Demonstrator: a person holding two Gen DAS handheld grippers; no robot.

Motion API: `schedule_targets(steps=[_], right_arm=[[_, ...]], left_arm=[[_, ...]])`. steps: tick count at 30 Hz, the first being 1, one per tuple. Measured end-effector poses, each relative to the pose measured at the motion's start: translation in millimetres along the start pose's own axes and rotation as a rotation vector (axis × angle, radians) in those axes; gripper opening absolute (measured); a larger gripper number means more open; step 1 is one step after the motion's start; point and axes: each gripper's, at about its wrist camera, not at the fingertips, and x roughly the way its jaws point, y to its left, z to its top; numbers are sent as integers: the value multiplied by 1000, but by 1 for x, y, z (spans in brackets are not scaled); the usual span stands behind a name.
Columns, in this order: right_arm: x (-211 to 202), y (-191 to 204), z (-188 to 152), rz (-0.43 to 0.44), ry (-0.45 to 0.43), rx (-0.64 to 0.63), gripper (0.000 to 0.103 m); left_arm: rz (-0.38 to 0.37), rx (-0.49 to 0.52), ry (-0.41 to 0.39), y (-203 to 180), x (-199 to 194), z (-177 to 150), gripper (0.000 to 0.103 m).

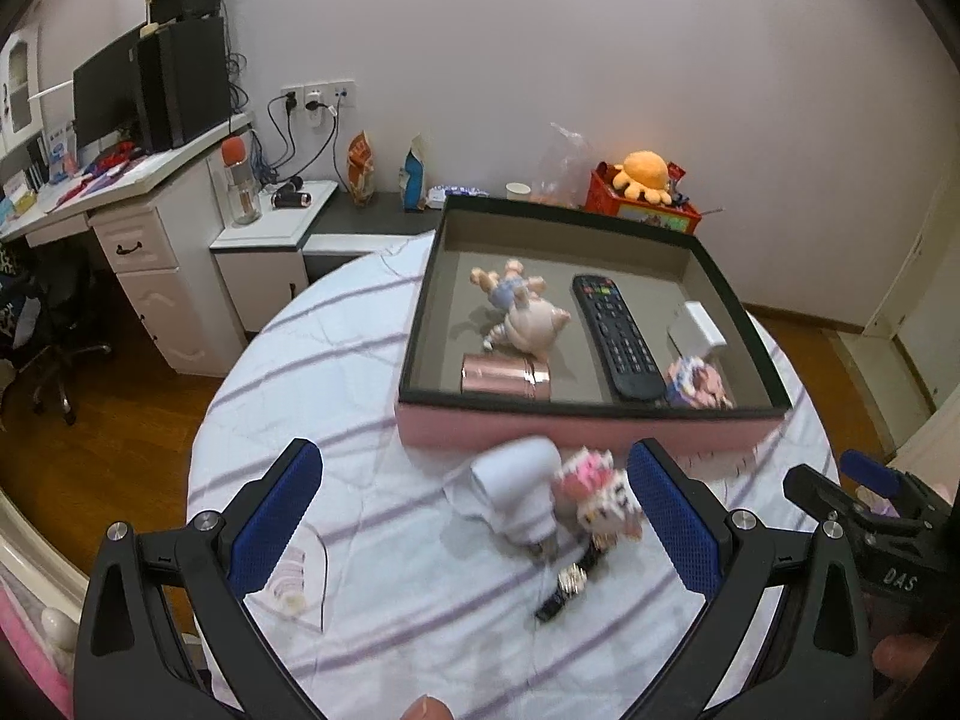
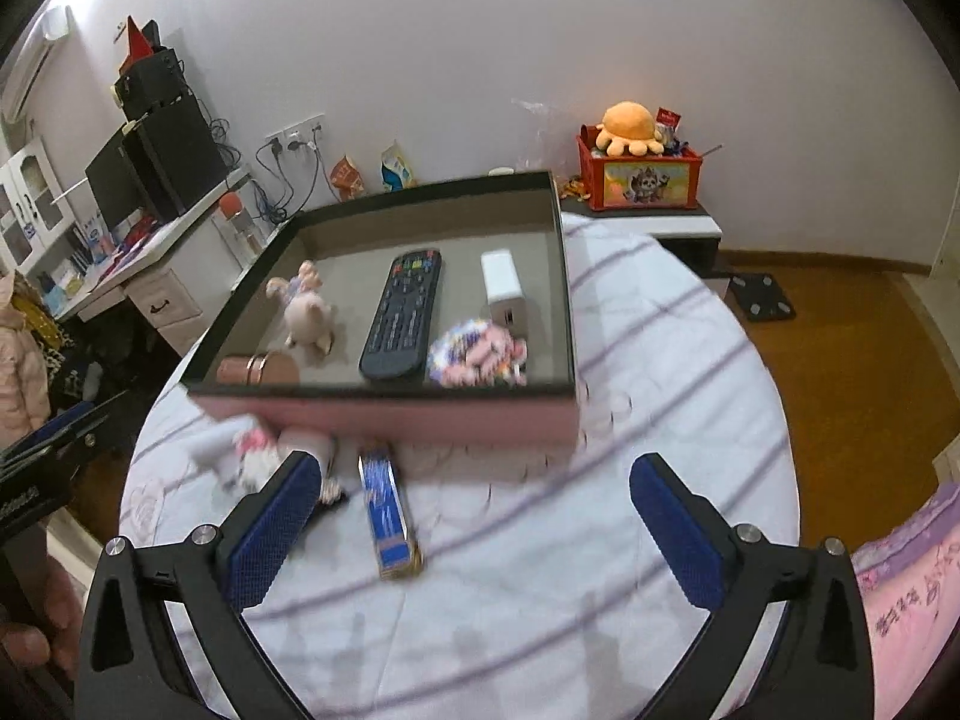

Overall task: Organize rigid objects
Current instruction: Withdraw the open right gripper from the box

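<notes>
Both wrist views angled down, near, sharing the box [image 1: 588,420]

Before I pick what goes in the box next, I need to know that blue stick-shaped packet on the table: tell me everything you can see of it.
The blue packet is a long, narrow bar, blue on top with pale print too blurred to read and a brownish near end. It lies flat on the striped tablecloth, pointing towards the pink box but outside it. Nothing grips it.
</notes>
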Motion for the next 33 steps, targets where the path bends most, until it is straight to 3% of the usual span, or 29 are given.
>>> schedule_targets(steps=[9,18,33], right_arm=[[-17,-10,-29,6,18,30,103],[-33,-4,-36,9,-1,11,103],[-34,-6,-40,5,7,12,103]], left_arm=[[6,21,16,-9,-20,-27,103],[8,32,40,-12,-29,-49,103],[-30,55,135,-25,9,-72,103]])
